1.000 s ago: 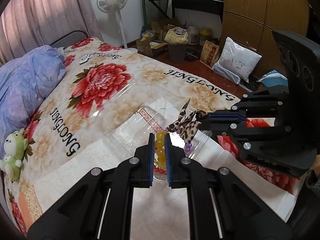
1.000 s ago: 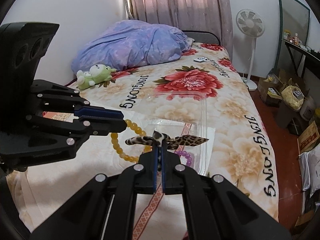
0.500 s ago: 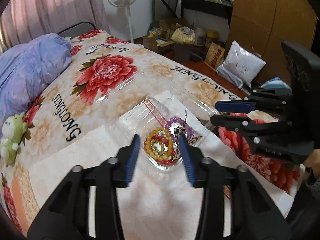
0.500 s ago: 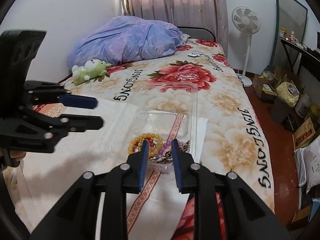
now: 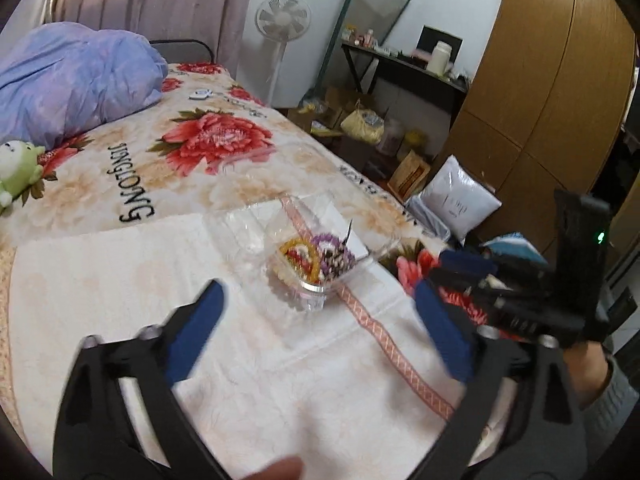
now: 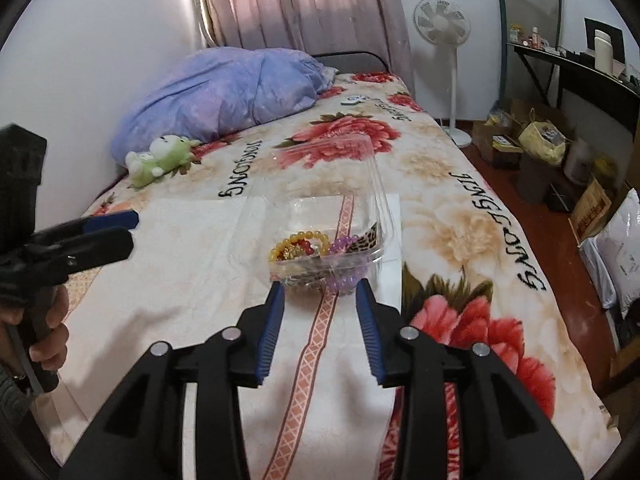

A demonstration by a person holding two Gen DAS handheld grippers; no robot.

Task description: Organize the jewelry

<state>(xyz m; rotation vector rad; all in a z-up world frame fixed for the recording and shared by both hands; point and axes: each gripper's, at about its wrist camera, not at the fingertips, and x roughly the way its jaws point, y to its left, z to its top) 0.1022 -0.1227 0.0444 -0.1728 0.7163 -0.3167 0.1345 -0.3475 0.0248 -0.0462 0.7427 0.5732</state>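
A clear plastic clamshell box [image 6: 372,258] [image 5: 320,296] lies open on a white cloth on the bed. Inside lie a yellow bead bracelet [image 6: 298,238] [image 5: 294,245], a red bead bracelet [image 6: 304,247], a purple bead bracelet [image 6: 340,245] [image 5: 326,238] and a leopard-print hair tie [image 6: 366,240] [image 5: 334,260]. My left gripper [image 5: 318,320] is wide open and empty, just short of the box; it also shows at the left of the right wrist view [image 6: 130,230]. My right gripper [image 6: 320,292] is open and empty, just before the box.
The white cloth [image 6: 180,264] covers the near bed. A green plush toy [image 6: 158,156] and a blue-purple duvet [image 6: 224,92] lie at the head. A standing fan [image 6: 442,24], boxes and bags on the floor and a wooden wardrobe [image 5: 540,80] stand to the right.
Both grippers let go of the yellow bracelet and the leopard hair tie, which now lie in the box. Both opened and drew back; the left opened wider.
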